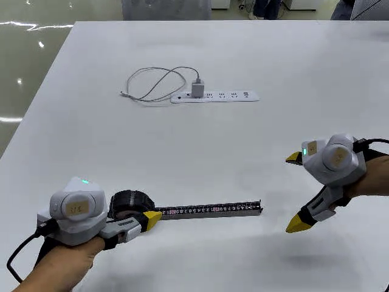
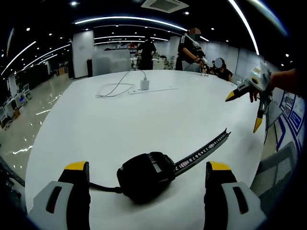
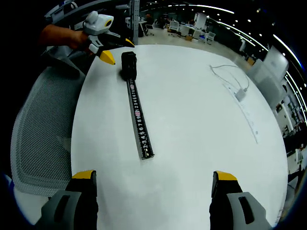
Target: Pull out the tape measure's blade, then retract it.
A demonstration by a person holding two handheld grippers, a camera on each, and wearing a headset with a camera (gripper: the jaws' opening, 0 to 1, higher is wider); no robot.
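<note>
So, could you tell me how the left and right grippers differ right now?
The left gripper straddles the tape measure case, fingers either side; the right gripper has nothing between its fingers. The left sits at the case; the right is beyond the extended blade's end. Both are open.

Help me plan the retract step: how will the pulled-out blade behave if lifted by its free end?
The blade lies straight and flat, so it is probably springy-stiff, yet thin enough to buckle if lifted. Its black case looks chunky, likely heavy enough to stay put when the end is nudged.
</note>
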